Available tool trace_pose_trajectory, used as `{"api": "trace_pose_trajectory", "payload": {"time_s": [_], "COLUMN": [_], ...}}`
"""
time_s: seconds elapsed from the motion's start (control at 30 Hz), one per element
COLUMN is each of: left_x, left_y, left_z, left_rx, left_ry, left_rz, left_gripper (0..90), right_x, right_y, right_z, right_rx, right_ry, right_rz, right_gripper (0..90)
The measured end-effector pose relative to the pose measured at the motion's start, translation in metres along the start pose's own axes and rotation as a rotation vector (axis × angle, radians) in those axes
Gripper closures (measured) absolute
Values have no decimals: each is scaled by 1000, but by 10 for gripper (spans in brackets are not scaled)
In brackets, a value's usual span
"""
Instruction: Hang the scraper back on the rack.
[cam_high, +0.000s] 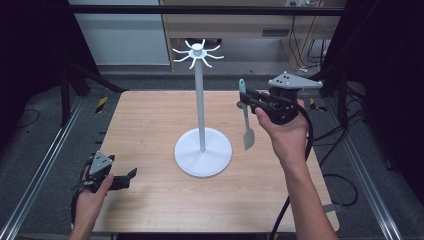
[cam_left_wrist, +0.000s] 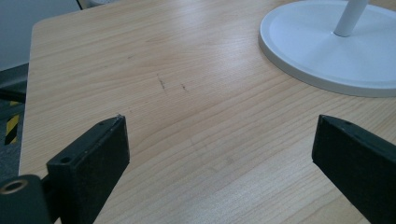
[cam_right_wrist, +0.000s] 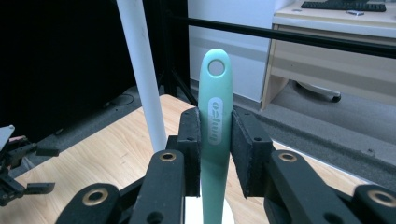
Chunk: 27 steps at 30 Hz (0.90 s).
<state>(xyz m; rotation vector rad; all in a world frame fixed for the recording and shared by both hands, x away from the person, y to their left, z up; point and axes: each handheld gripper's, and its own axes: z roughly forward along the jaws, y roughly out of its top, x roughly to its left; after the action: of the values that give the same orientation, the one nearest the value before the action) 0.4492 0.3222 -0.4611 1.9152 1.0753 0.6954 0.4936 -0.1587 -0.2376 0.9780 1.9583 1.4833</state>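
Note:
A white hook stand rises from a round base in the middle of the wooden table, with curved hooks at its top. To the right of the pole, my right gripper is shut on the teal handle of a spatula that hangs upright, blade down, above the table. In the right gripper view the handle stands between the pads, its hanging hole on top, beside the pole. My left gripper rests open at the table's front left corner; its view shows the base.
Metal rails run along both sides of the table. A desk and cables stand behind it. Bare tabletop lies left of the stand and along the front edge.

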Motion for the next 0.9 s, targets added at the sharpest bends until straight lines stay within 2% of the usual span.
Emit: {"api": "trace_pose_trajectory", "payload": {"time_s": [0.2, 0.43, 0.73, 0.9], "left_x": [-1, -2, -4, -4], "left_y": [2, 0, 0, 0], "left_z": [0, 0, -4, 0], "left_rx": [-10, 1, -8, 7], "left_ry": [-7, 1, -5, -8], "left_rz": [5, 14, 22, 24], "left_gripper": [38, 37, 37, 38], "right_x": [5, 6, 22, 31], "right_y": [4, 6, 19, 25], "right_z": [0, -4, -10, -7], "right_rx": [-13, -30, -75, -94], "right_ry": [0, -3, 7, 21], "right_rz": [-5, -1, -1, -10], "right_gripper": [742, 742, 742, 742]}}
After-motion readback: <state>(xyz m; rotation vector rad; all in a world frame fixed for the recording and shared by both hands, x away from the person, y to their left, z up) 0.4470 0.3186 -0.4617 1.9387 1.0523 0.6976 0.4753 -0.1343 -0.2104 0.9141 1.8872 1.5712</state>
